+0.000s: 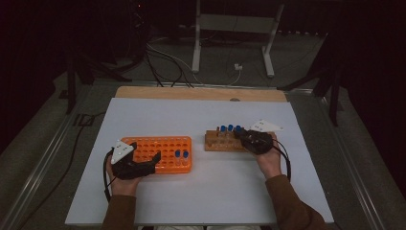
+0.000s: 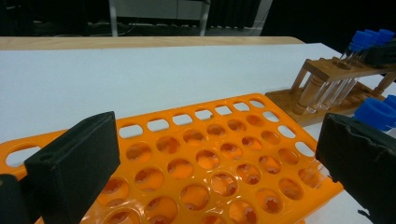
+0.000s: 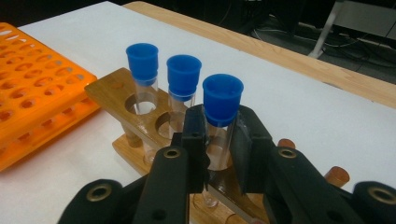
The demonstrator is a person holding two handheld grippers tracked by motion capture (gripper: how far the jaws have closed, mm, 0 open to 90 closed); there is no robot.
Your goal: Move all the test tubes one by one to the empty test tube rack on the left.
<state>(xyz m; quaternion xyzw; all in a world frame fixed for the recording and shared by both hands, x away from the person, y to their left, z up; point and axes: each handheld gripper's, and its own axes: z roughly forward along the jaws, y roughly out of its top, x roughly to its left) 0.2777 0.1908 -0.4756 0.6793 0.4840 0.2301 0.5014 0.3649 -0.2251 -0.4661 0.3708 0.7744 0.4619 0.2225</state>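
My right gripper [image 3: 218, 136] is shut on a clear tube with a blue cap [image 3: 222, 99], which stands upright in the wooden rack [image 3: 111, 91]. Two more blue-capped tubes [image 3: 183, 73] stand in the holes beside it. From above, the right gripper [image 1: 242, 136] sits at the wooden rack's [image 1: 219, 143] right end. My left gripper [image 2: 215, 140] is open, its jaws spread wide over the orange rack [image 2: 201, 158] of many round holes. In the high view the left gripper [image 1: 144, 153] is at the orange rack's [image 1: 165, 143] near left corner. Two blue-capped tubes [image 1: 181, 154] stand near that rack's right end.
Both racks rest on a white table top [image 1: 201, 191] with a wooden strip [image 1: 201, 93] along its far edge. Cables and a metal stand [image 1: 230, 43] lie on the dark floor beyond. The person's forearms come in from the bottom edge.
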